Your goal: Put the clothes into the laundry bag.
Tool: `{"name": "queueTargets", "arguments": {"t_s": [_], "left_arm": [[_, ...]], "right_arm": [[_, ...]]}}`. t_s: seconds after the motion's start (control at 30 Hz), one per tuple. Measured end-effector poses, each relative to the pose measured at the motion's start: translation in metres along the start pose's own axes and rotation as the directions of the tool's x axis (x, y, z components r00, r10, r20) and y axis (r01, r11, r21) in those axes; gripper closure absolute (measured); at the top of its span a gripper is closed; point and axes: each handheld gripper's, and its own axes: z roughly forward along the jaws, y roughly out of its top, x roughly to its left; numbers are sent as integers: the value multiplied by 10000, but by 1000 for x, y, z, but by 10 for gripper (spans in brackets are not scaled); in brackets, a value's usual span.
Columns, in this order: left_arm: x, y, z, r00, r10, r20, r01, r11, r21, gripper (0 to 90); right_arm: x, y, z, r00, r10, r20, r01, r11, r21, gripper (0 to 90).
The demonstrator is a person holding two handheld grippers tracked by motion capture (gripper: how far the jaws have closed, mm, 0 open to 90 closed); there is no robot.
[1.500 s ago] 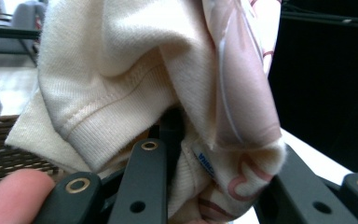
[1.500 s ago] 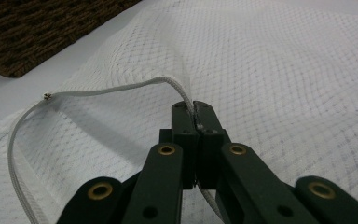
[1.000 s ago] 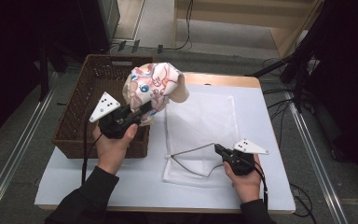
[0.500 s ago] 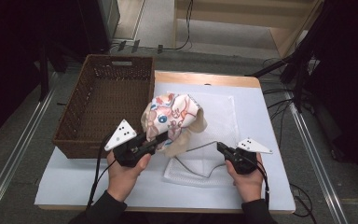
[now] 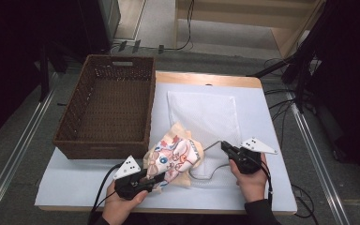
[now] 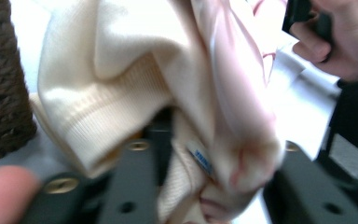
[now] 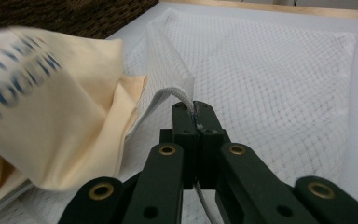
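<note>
The printed garment (image 5: 174, 157) lies bunched on the bench (image 5: 75, 183), its long axis running diagonally from the near-left hand-held gripper (image 5: 155, 179) up toward the mesh laundry bag (image 5: 206, 117). The left hand-held gripper's jaws have just been opening, with the cloth between them; whether they still pinch it is unclear. The right hand-held gripper (image 5: 225, 147) is clamped tight on the bag's drawstring (image 7: 179, 97), lifting its mouth edge. A wicker basket (image 5: 108, 79) sits left, overhanging the bench; grey floor and cables lie beyond.
</note>
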Motion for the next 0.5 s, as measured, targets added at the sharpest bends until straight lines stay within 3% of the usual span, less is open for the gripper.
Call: {"name": "queueTargets", "arguments": {"t_s": [0.07, 0.17, 0.3, 0.37, 0.5], "left_arm": [[0, 4, -3, 9999, -16, -118, 13, 9998, -210, 385], [-2, 26, -22, 9992, -97, -389, 55, 9941, -1080, 258], [-6, 44, -21, 9994, 92, -345, -141, 9893, -1449, 290], [-11, 53, -13, 9990, 199, -409, -261, 9875, -1554, 311], [-21, 74, 11, 9989, 452, 107, -427, 9849, -1679, 383]], "right_arm": [[1, 1, -1, 10000, -58, -30, 58, 10000, -36, 900], [1, 1, -1, 10000, -53, -45, 53, 10000, -38, 900], [0, 0, -1, 10000, -17, -64, 16, 10000, -28, 900], [0, 0, 0, 10000, -29, -93, 28, 10000, -44, 900], [3, 1, 0, 9999, -95, -108, 95, 9999, -50, 900]]}}
